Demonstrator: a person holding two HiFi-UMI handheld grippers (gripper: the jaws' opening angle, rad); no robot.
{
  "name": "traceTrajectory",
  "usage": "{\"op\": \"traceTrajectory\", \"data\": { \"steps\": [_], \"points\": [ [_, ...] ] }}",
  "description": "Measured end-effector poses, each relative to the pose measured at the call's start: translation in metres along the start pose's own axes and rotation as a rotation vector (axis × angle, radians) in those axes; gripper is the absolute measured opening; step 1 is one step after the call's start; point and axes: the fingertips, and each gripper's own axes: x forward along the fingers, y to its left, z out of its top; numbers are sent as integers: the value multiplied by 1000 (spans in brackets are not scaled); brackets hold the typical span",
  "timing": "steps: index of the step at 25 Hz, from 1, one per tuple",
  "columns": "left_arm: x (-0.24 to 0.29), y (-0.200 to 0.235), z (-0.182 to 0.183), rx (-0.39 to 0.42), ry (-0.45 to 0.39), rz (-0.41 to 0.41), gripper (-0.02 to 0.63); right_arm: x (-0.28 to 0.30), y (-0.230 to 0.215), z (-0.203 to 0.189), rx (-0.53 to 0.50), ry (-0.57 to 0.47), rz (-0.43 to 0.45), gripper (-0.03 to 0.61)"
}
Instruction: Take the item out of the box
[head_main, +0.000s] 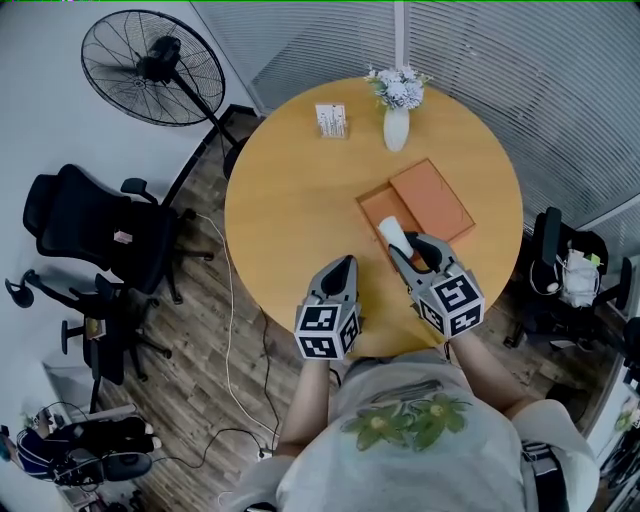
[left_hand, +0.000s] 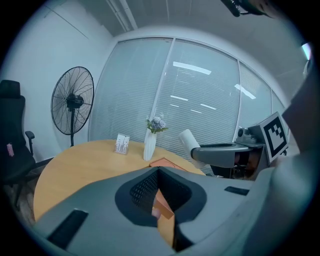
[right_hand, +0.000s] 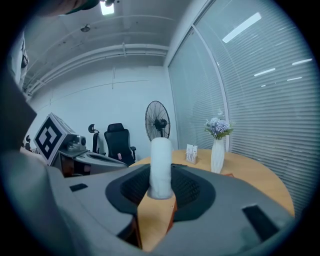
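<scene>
An orange box (head_main: 372, 207) lies open on the round wooden table (head_main: 290, 200), with its flat lid (head_main: 432, 200) resting against its right side. My right gripper (head_main: 410, 255) is shut on a white roll-shaped item (head_main: 393, 236), held just over the box's near end. In the right gripper view the white item (right_hand: 161, 167) stands up between the jaws of the right gripper (right_hand: 161, 189). My left gripper (head_main: 345, 263) hovers to the left of the box, its jaws together and holding nothing. The left gripper view shows the white item (left_hand: 189, 140) raised above the box (left_hand: 167, 163).
A white vase of flowers (head_main: 397, 128) and a small card stand (head_main: 331, 120) sit at the table's far side. A standing fan (head_main: 152, 68) and black office chairs (head_main: 95, 225) are to the left; another chair (head_main: 560, 265) is on the right. Cables run over the floor.
</scene>
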Motion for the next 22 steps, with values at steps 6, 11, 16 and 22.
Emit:
{"op": "traceTrajectory", "data": {
  "steps": [6,11,16,22],
  "points": [
    [-6,2,-1,-5,-10,15,2,-2,1,-2,-6,3,-9,132],
    [-11,4,-2,-14,-17,28,2,-2,3,1,-6,-5,-7,132],
    [-14,5,-5,-20,-18,36,2,-3,5,0,3,-8,-7,132],
    [-17,3,-4,-16,-25,39,2,-5,7,-1,11,-11,-4,132]
  ]
}}
